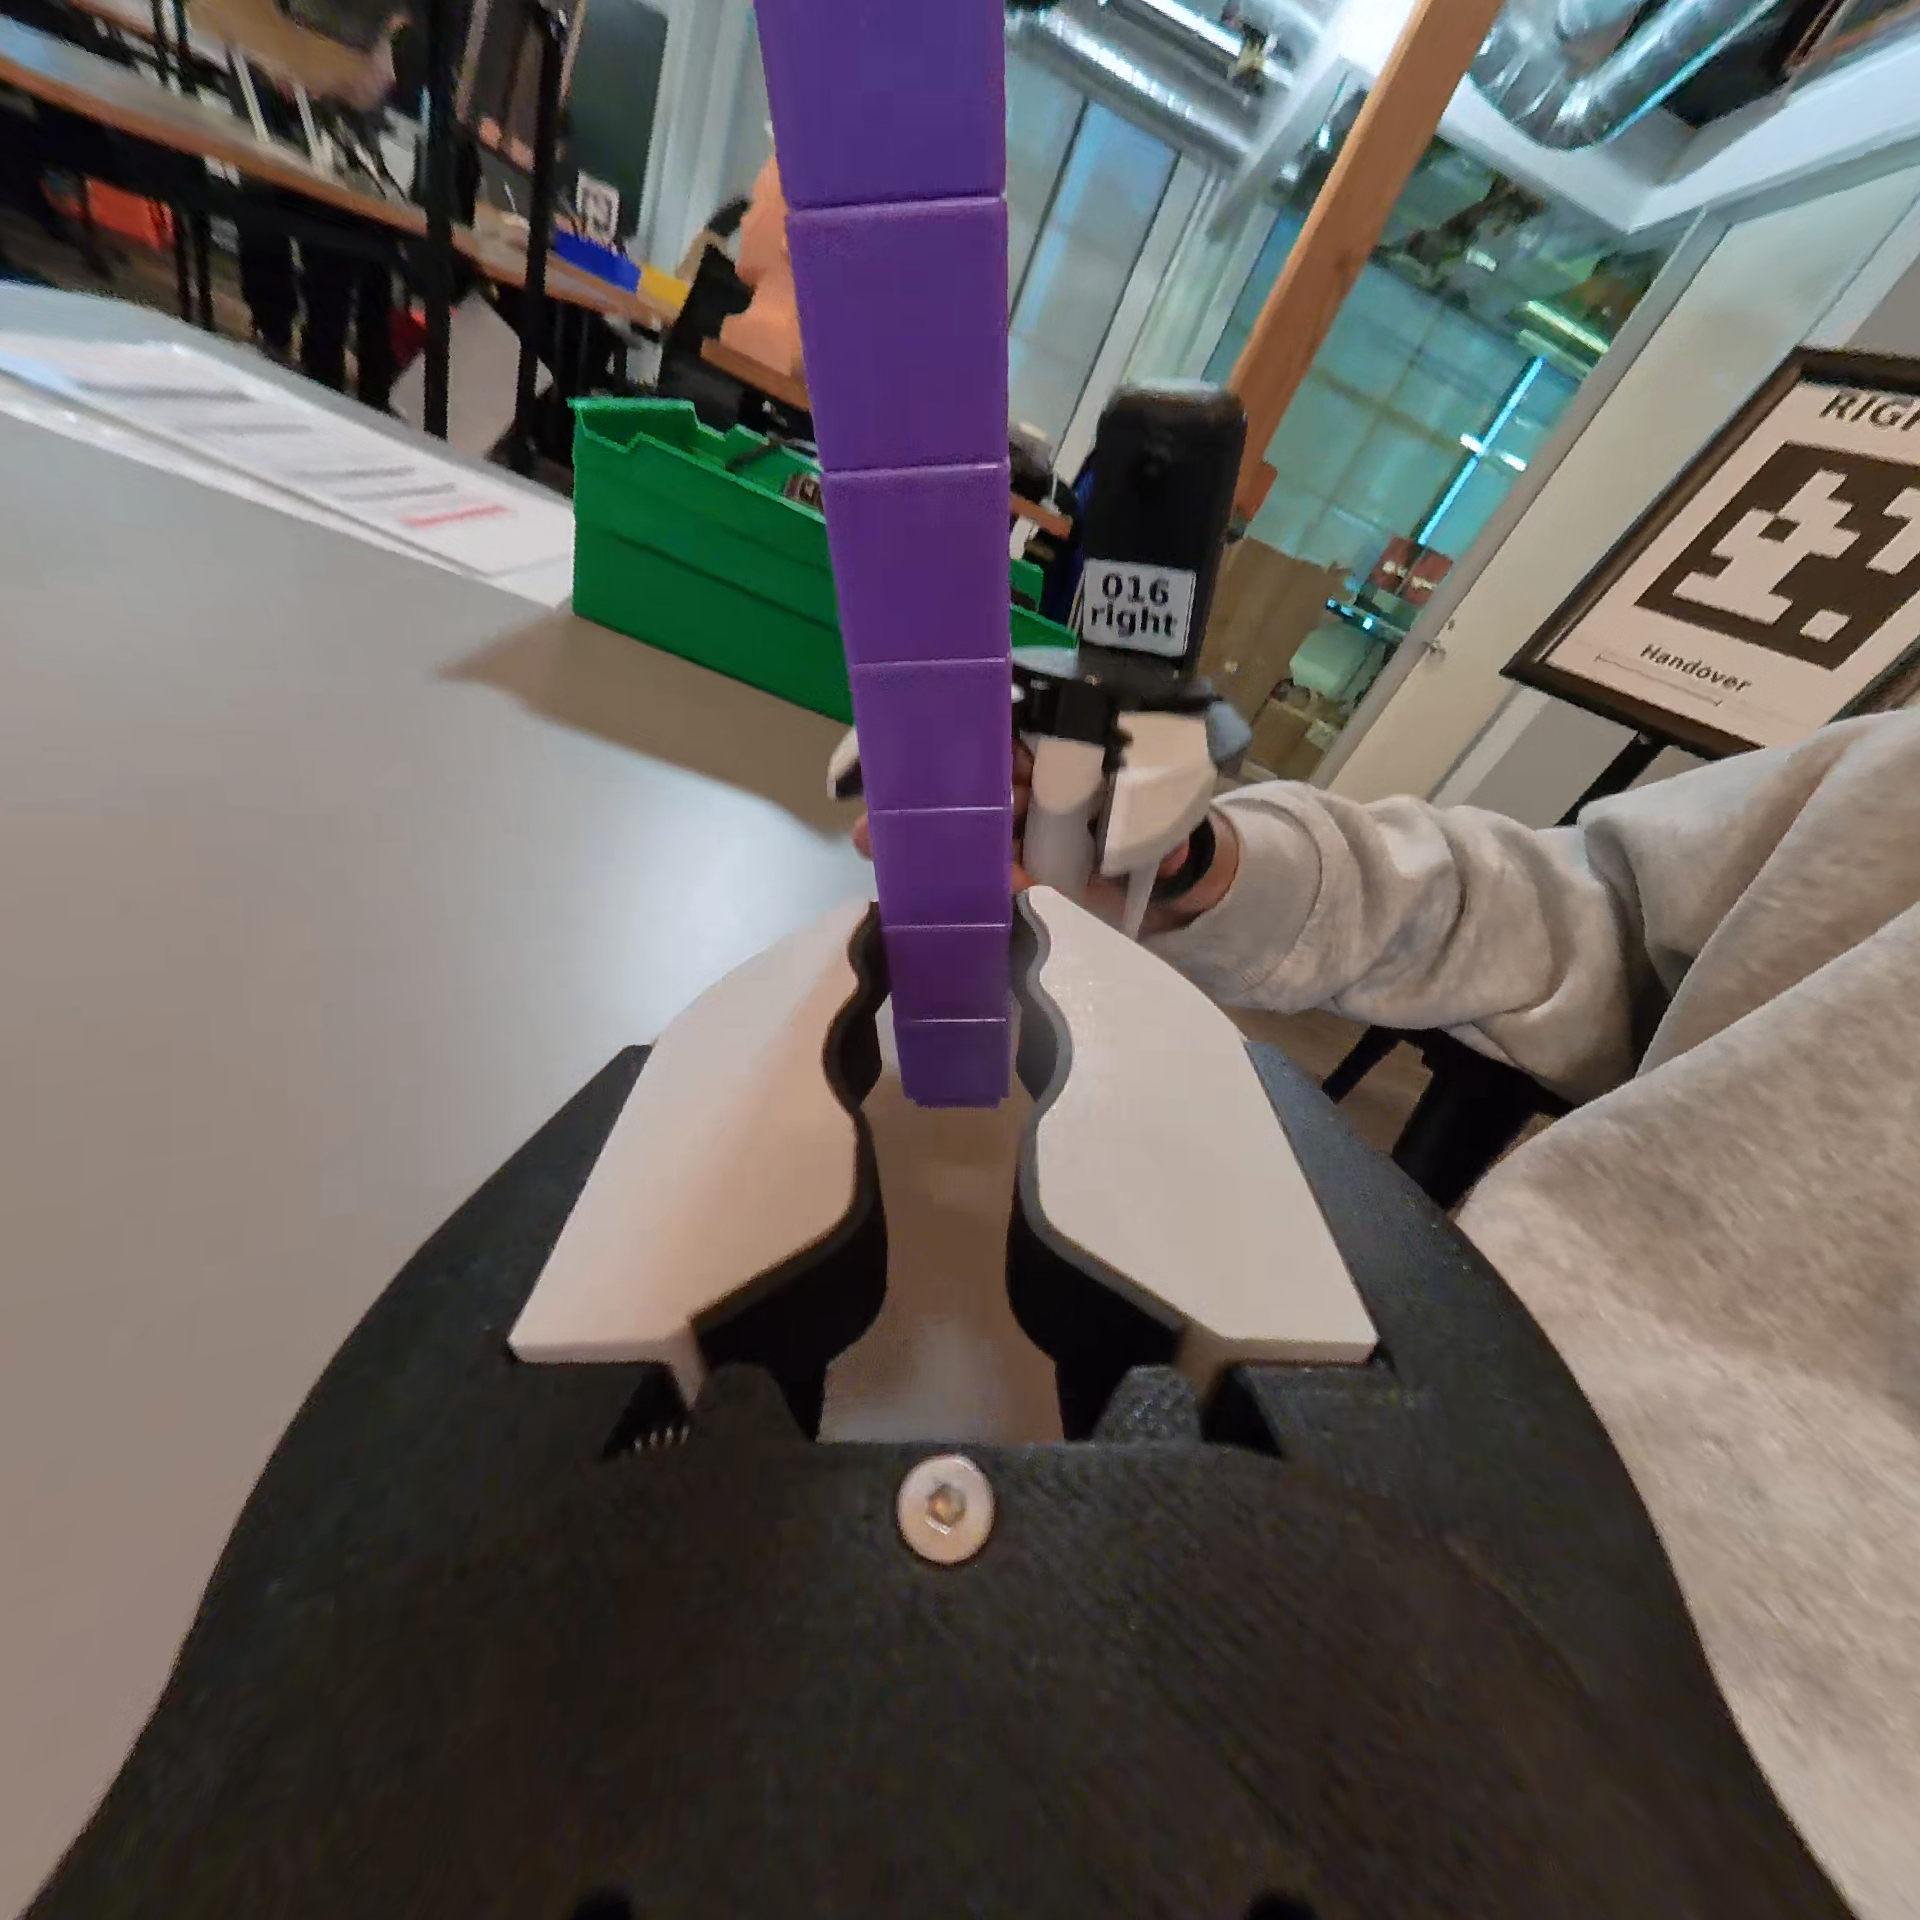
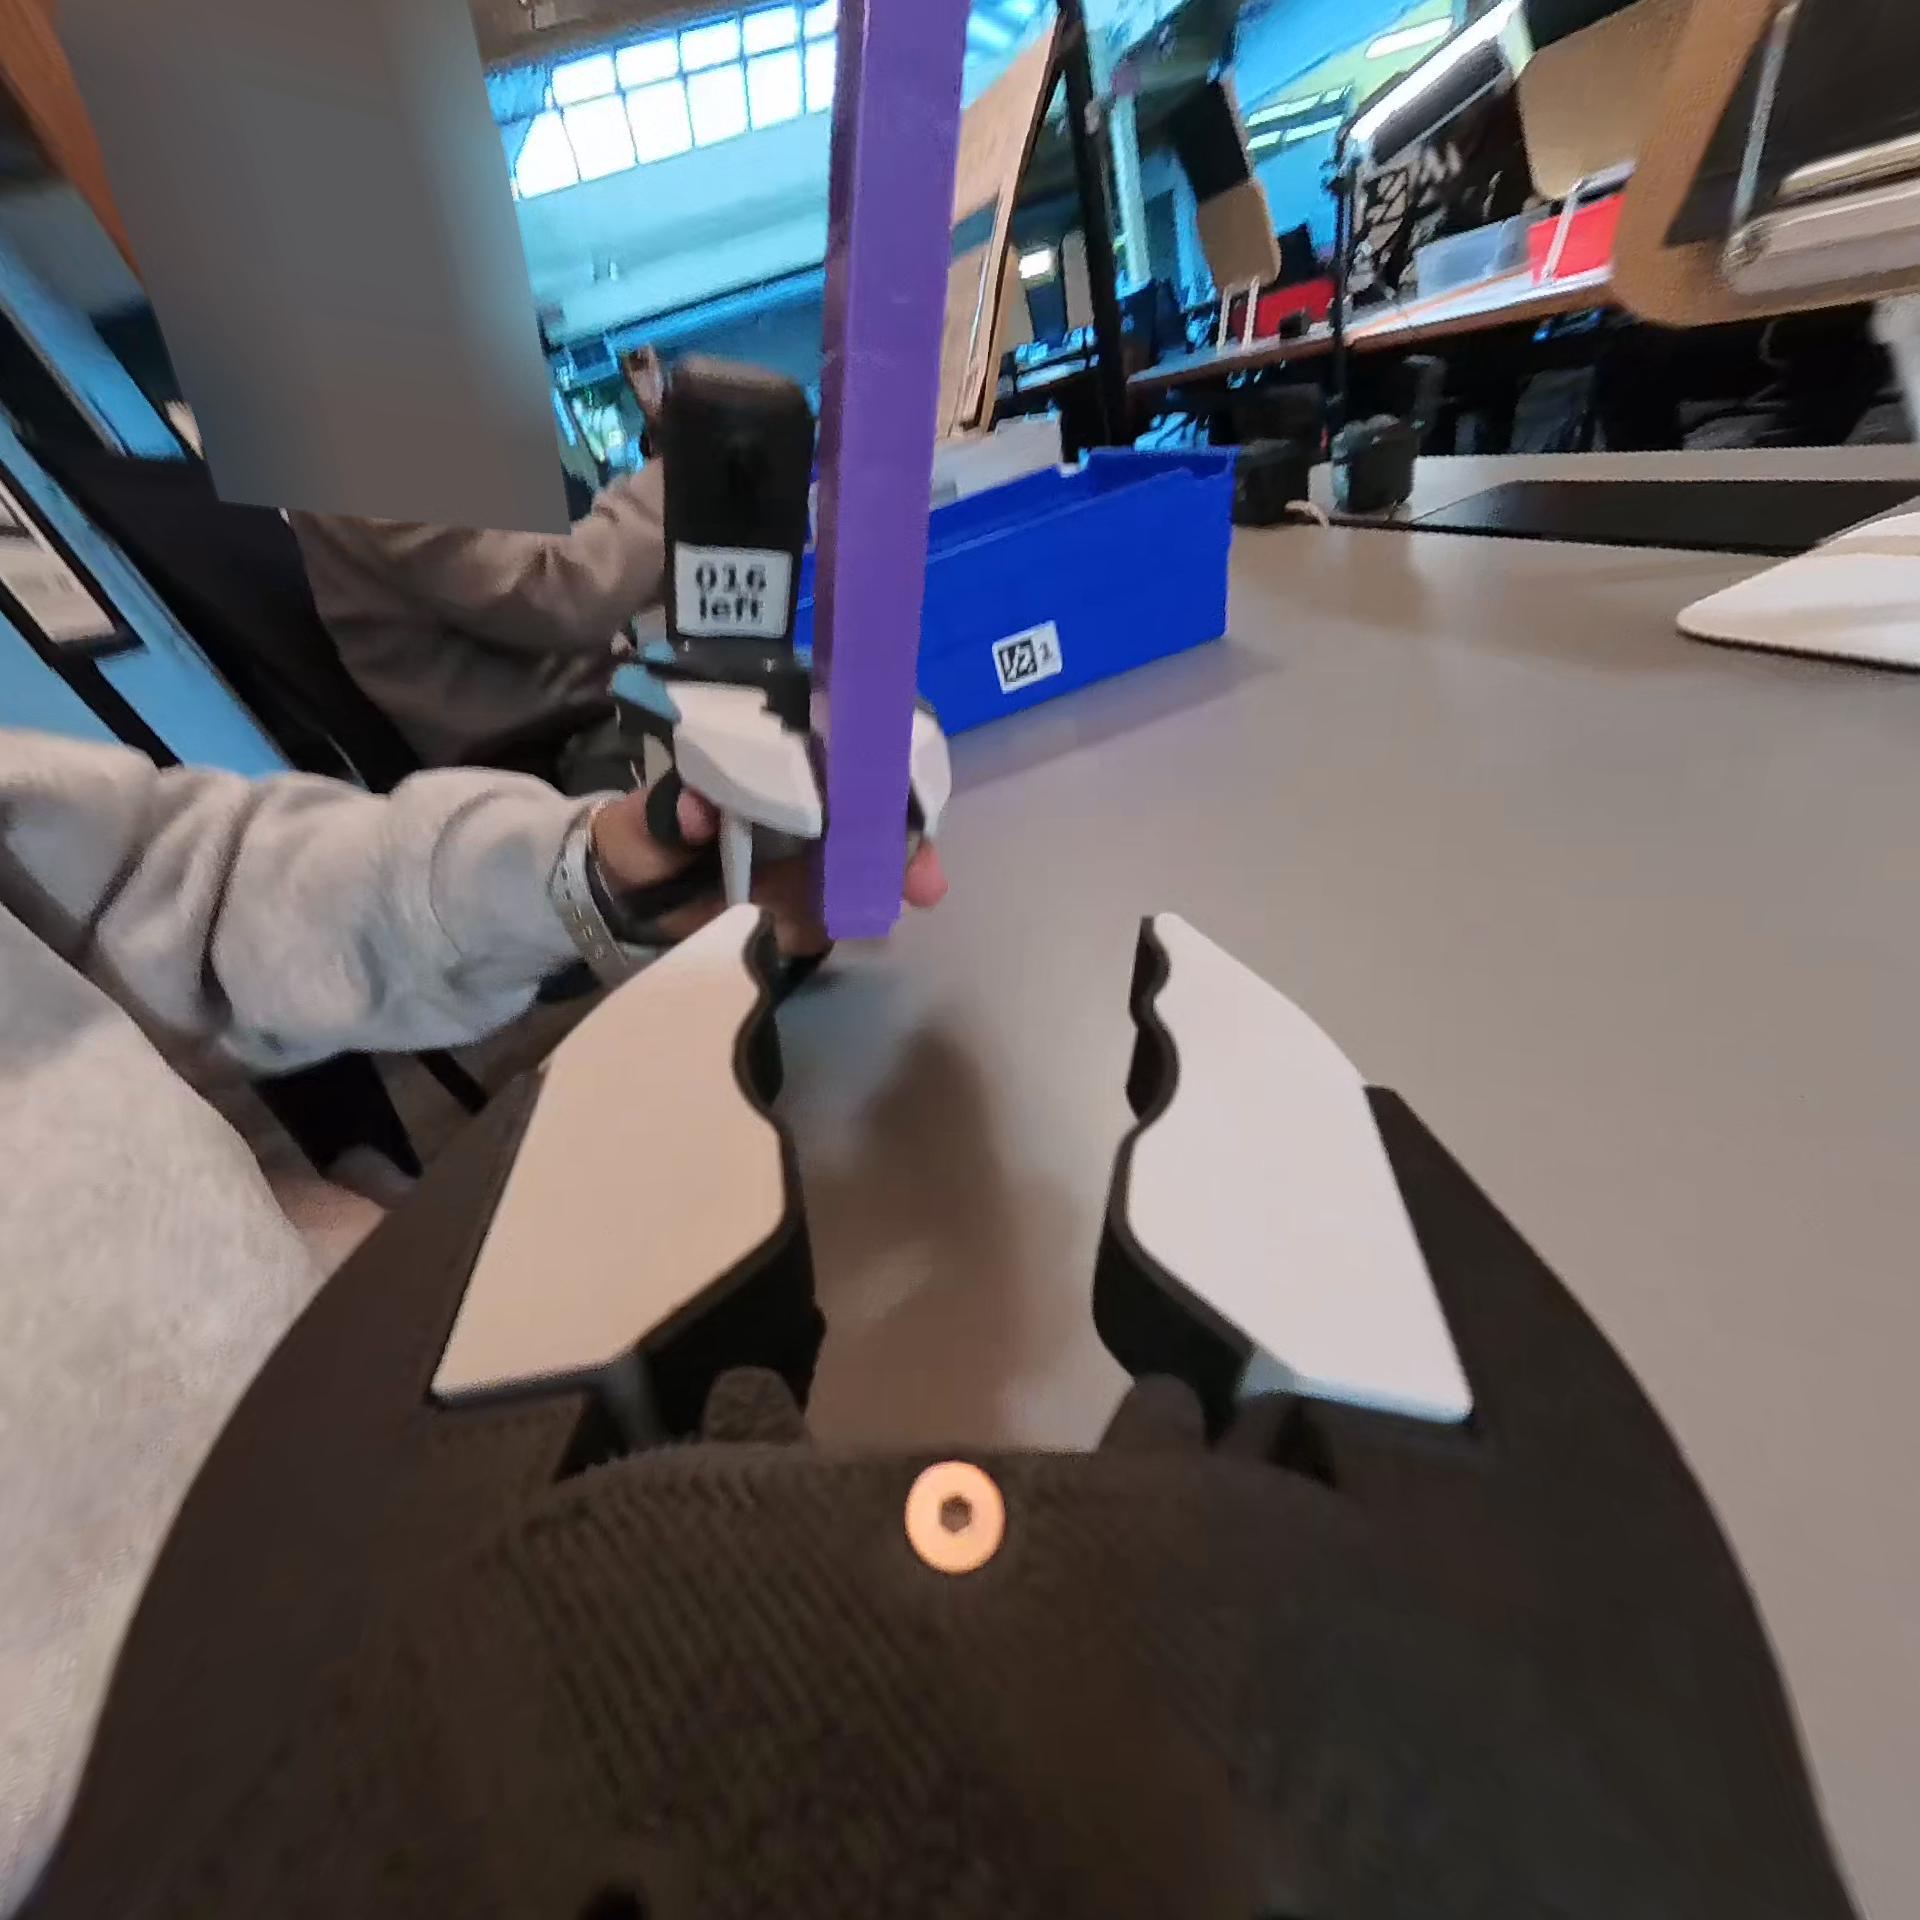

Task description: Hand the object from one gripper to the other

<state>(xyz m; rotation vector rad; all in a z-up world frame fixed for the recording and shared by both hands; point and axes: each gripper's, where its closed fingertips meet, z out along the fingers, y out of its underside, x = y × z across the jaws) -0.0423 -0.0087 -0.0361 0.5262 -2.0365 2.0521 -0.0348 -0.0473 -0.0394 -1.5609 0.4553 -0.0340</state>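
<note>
A long purple segmented bar (image 1: 904, 582) stands upright, its top out of frame. My left gripper (image 1: 948, 914) is shut on it near its lower end, above the grey table (image 1: 312, 831). In the right wrist view the bar (image 2: 883, 468) hangs in the left gripper (image 2: 842, 779), a little beyond and left of my right gripper (image 2: 951, 925). The right gripper is open and empty, its jaws wide apart. Its black camera housing (image 1: 1169, 488) shows behind the bar in the left wrist view.
Stacked green bins (image 1: 686, 561) stand at the table's far edge, with a paper sheet (image 1: 260, 436) to the left. A blue bin (image 2: 1081, 582) stands behind the bar. A framed marker sign (image 1: 1745, 561) is at the right. A white object (image 2: 1808, 603) lies on the table (image 2: 1455, 883). The left gripper's tips are roughly 5 centimeters from the right gripper's.
</note>
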